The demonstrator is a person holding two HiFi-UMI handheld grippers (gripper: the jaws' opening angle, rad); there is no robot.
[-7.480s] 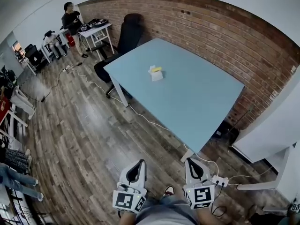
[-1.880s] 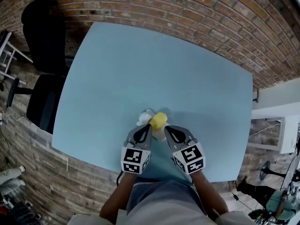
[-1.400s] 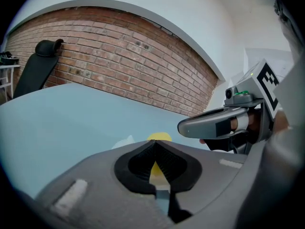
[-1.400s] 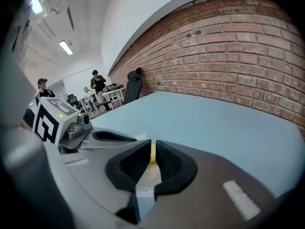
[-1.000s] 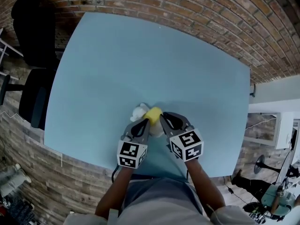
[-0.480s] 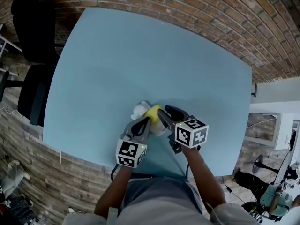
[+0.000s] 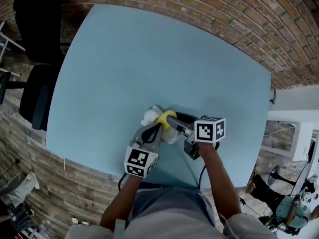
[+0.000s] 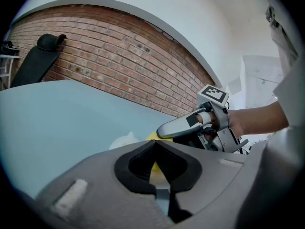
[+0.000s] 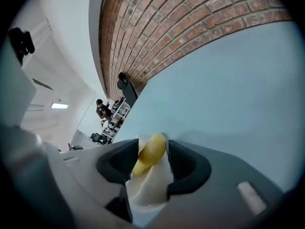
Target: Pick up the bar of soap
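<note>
Head view looks down on a brick wall (image 7: 224,9) running from 10 to 3 o'clock behind a pale blue table (image 7: 124,59). A black chair (image 7: 35,98) stands at the table's 9 o'clock side. Near the table's 6 o'clock edge lies a white dish (image 7: 148,117) with the yellow soap (image 7: 164,118) on it.

The right gripper (image 7: 173,118) comes in from the soap's 4 o'clock, rolled onto its side. Its jaws have just been opening and now stand wide, one on each side of the soap, which nearly fills the gap. Whether the pads press on it I cannot tell.

The left gripper (image 7: 153,129) rests at the soap's 7 o'clock, just beside the dish. Its jaw tips are together and hold nothing; the soap shows beyond them.
</note>
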